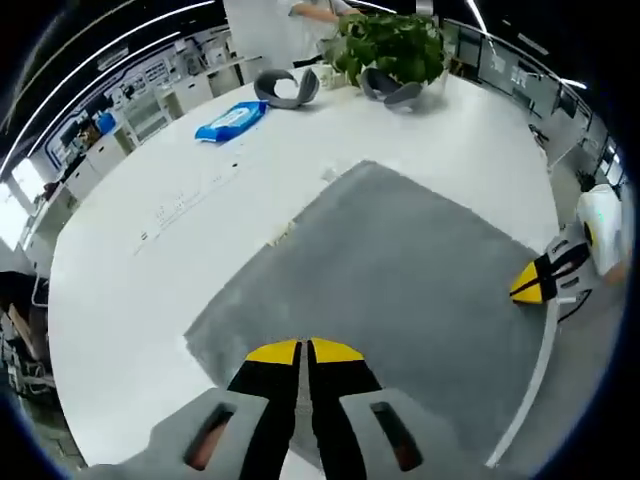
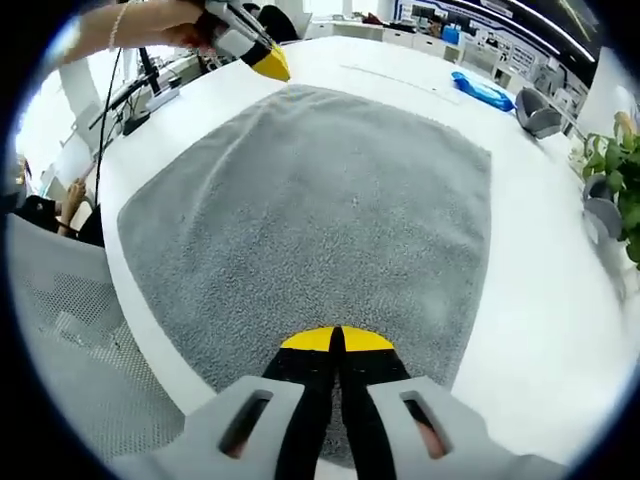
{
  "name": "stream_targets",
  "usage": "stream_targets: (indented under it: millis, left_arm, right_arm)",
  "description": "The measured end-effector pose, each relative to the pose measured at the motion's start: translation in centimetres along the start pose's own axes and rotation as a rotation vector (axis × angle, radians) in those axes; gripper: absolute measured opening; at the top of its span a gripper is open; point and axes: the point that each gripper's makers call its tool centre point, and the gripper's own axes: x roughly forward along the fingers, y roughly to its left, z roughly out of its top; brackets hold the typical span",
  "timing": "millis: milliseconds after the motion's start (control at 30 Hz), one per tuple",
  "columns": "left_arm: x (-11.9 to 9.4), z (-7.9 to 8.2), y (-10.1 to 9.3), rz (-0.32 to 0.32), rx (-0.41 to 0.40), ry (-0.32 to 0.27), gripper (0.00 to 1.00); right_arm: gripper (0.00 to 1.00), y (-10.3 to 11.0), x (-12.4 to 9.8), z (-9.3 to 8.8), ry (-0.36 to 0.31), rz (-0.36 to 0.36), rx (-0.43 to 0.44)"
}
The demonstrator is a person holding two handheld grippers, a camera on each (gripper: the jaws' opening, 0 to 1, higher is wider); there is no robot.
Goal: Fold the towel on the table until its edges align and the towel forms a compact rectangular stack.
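L gripper view: blue wipes pack point(image 1: 231, 120) far left on white table point(image 1: 130, 300), then two grey curved objs point(image 1: 288, 88) and a potted plant point(image 1: 390, 45) at far edge. Grey towel point(image 1: 400, 290) lies flat, spread open mid-table, unfolded, one corner pointing far. L gripper point(image 1: 303, 352) sits low over towel's near corner, yellow tips pressed together; can't tell if any cloth is pinched. R gripper point(image 1: 530, 283) at towel's right edge, tips together.

R gripper view: mesh chair point(image 2: 60, 330) at left, off the table. Towel point(image 2: 330, 200) covers table centre. R gripper point(image 2: 336, 341) over near edge, tips closed, grip on cloth unclear. L gripper point(image 2: 272, 62) at far corner w/ a hand point(image 2: 160, 25) behind it.
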Motion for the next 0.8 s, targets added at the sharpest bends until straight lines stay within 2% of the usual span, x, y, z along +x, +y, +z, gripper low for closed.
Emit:
stream_targets:
  millis: [67,167,267,367,400,500,533,600,667,700,733,800]
  left_arm:
    - [-0.4,-0.4,-1.6,-0.052,-0.056,-0.019,0.03]
    - [-1.5,-1.8,-3.5,-0.062,-0.062,-0.049,0.03]
    - [-2.0,-3.3,-5.3,-0.079,-0.068,-0.049,0.03]
    - [-2.9,-4.0,-7.3,-0.114,-0.045,-0.073,0.02]
    - [-3.6,-3.7,-8.5,-0.133,-0.01,-0.136,0.02]
    - [-4.4,-4.4,-10.0,-0.151,0.0,-0.144,0.03]
    - [-5.0,-4.3,-11.1,-0.17,0.011,-0.172,0.04]
    - [-5.5,-4.4,-12.2,-0.183,0.01,-0.189,0.06]
    - [-5.7,-4.8,-13.2,-0.186,0.021,-0.183,0.09]
    - [-5.9,-5.0,-13.8,-0.203,0.03,-0.187,0.1]
    - [-6.1,-5.1,-14.7,-0.223,0.033,-0.195,0.11]
    - [-6.4,-5.4,-15.7,-0.251,0.043,-0.199,0.12]
  right_arm:
    - [0.0,0.1,0.0,0.1,-0.007,0.004,-0.009]
    - [0.0,0.2,0.0,0.1,-0.011,0.003,-0.047]
    - [0.0,0.2,0.0,0.1,-0.017,0.011,-0.077]
    - [0.0,0.2,0.0,0.1,-0.008,0.018,-0.07]
    - [0.0,0.1,0.0,0.2,-0.002,0.018,-0.059]
    - [0.0,0.2,-0.2,0.2,0.016,0.028,-0.056]
    - [0.0,0.3,-0.4,0.3,0.018,0.04,-0.059]
    - [0.0,0.7,-0.8,1.1,-0.026,0.072,-0.055]
    - [0.0,1.8,-1.6,2.5,-0.106,0.13,-0.048]
    - [0.0,2.5,-2.1,3.2,-0.149,0.171,-0.059]
    - [0.0,3.8,-3.0,4.2,-0.22,0.234,-0.093]
    - [0.0,5.3,-4.3,5.0,-0.288,0.287,-0.132]
